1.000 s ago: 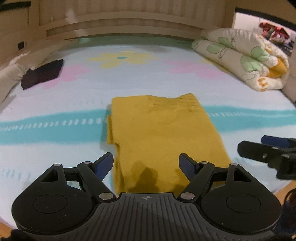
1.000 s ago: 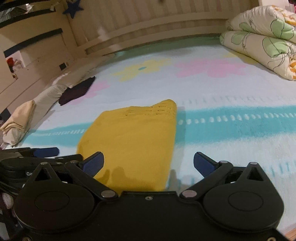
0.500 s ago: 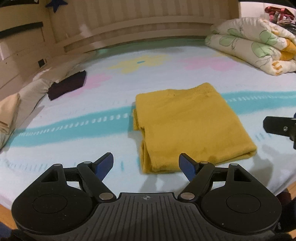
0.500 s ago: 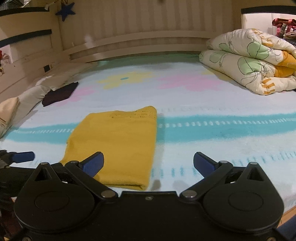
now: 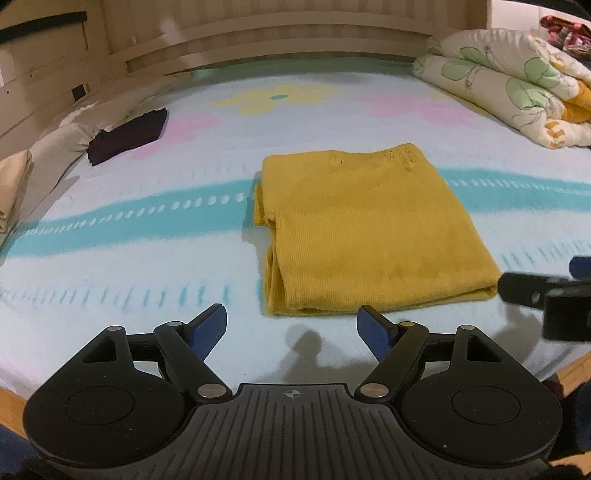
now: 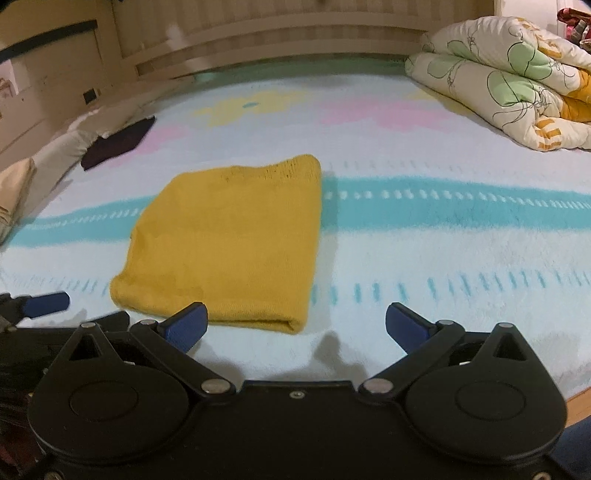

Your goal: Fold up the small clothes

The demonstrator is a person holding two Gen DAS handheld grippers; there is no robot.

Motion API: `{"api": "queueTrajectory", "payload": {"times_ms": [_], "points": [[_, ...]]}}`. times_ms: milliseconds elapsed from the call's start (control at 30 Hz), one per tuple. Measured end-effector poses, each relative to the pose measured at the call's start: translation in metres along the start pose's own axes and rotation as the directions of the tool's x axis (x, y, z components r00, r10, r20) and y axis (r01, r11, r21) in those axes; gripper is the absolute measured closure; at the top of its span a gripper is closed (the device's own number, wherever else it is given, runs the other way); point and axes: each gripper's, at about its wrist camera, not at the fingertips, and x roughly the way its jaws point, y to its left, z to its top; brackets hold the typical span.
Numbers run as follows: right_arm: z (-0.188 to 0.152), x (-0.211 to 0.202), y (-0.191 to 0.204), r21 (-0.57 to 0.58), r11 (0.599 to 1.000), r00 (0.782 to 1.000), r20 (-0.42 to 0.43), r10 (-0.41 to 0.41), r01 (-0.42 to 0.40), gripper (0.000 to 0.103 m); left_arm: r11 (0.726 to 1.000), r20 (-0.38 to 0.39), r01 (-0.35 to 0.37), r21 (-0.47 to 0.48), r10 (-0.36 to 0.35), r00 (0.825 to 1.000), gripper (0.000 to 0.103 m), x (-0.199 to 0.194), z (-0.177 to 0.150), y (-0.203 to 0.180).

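A mustard-yellow knit garment (image 5: 365, 229) (image 6: 229, 240) lies folded into a neat rectangle on the bed's pale blue flowered blanket (image 5: 147, 266). My left gripper (image 5: 291, 325) hovers open just short of the garment's near edge, with nothing between its blue pads. Open too, my right gripper (image 6: 295, 326) sits in front of the garment's near right corner, empty. Each gripper's fingers show at the edge of the other's view: the right one's fingers (image 5: 532, 291) and the left one's fingers (image 6: 40, 304).
A folded dark purple garment (image 5: 129, 134) lies far left beside beige pillows (image 5: 14, 184). A rolled floral quilt (image 5: 517, 92) fills the far right corner. A wooden headboard (image 5: 277, 33) runs along the back. The bed's near edge (image 5: 576, 369) is just under the grippers.
Both grippers have drawn back toward the near edge of the bed, off the yellow garment, which now lies wholly ahead of them. Both stayed open.
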Motion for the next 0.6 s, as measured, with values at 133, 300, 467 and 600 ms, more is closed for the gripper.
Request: {"api": "queueTrajectory", "payload": {"times_ms": [133, 300, 467, 600], "points": [[-0.003, 0.004, 0.002, -0.021, 0.999, 0.999, -0.025, -0.029, 0.029, 0.001, 1.0, 0.001, -0.005, -0.007, 0.005, 1.0, 0.026, 0.002, 0.001, 0.0], [-0.003, 0.009, -0.001, -0.03, 0.997, 0.997, -0.032, -0.071, 0.07, 0.001, 1.0, -0.008, 0.0, -0.014, 0.0, 1.0, 0.026, 0.006, 0.001, 0.0], [-0.002, 0.013, -0.003, -0.026, 0.995, 0.995, -0.027, -0.099, 0.099, 0.001, 1.0, -0.016, 0.002, -0.017, -0.002, 1.0, 0.026, 0.011, 0.002, -0.002], [0.0, 0.017, -0.003, -0.026, 0.995, 0.995, -0.026, -0.093, 0.092, 0.001, 1.0, -0.017, -0.003, -0.015, 0.003, 1.0, 0.026, 0.012, 0.001, -0.004]]}}
